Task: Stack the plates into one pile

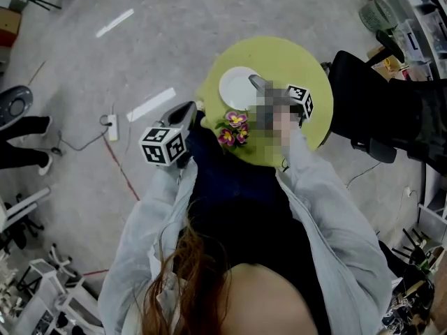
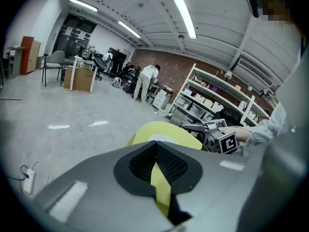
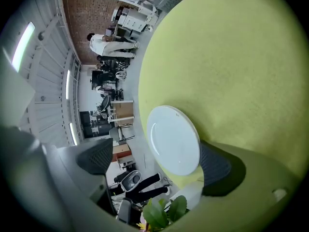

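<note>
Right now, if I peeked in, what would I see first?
A round yellow-green table with a white plate on its left part, seen from the head view. The right gripper is over the plate, which shows between its open jaws. Flowers sit at the table's near edge, and the left gripper is shut, off the table's left side.

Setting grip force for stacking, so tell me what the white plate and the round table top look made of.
Plate: white, smooth and glossy, with a soft light streak inside its rim; likely glazed ceramic, though melamine would look alike.
Table top: yellow-green, matte, finely grained, no reflections; whether it is painted board, laminate or a cover cannot be told.
</note>
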The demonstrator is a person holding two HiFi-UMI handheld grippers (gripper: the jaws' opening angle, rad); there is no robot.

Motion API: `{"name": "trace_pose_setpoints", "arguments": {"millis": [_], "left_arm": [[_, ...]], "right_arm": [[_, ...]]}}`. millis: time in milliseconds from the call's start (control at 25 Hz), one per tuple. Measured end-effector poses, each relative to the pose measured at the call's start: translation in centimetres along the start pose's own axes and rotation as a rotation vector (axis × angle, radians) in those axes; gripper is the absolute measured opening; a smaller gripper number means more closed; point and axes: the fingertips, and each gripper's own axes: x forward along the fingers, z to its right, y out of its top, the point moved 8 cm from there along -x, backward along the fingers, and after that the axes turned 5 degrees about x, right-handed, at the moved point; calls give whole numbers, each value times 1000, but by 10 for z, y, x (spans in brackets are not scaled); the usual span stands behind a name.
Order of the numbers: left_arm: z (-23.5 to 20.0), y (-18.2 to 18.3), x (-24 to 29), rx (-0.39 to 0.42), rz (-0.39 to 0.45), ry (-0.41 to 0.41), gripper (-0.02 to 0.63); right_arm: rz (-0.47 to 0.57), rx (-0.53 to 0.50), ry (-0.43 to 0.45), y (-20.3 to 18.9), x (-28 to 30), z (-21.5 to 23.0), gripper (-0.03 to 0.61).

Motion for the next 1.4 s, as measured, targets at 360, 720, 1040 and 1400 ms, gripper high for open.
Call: {"name": "trace_pose_setpoints", "arguments": {"millis": [360, 720, 1040, 1400], "left_arm": [[3, 5, -4, 0, 23, 10, 11], [6, 10, -4, 16, 25, -2, 11], [36, 50, 10, 125, 76, -89, 11], [90, 96, 17, 271, 145, -221, 11]], "right_arm": [[-7, 7, -78, 7, 13, -10, 589], [4, -58, -85, 6, -7, -16, 592], [87, -280, 135, -11, -82, -50, 592], [254, -830, 266, -45, -157, -100, 506]]}}
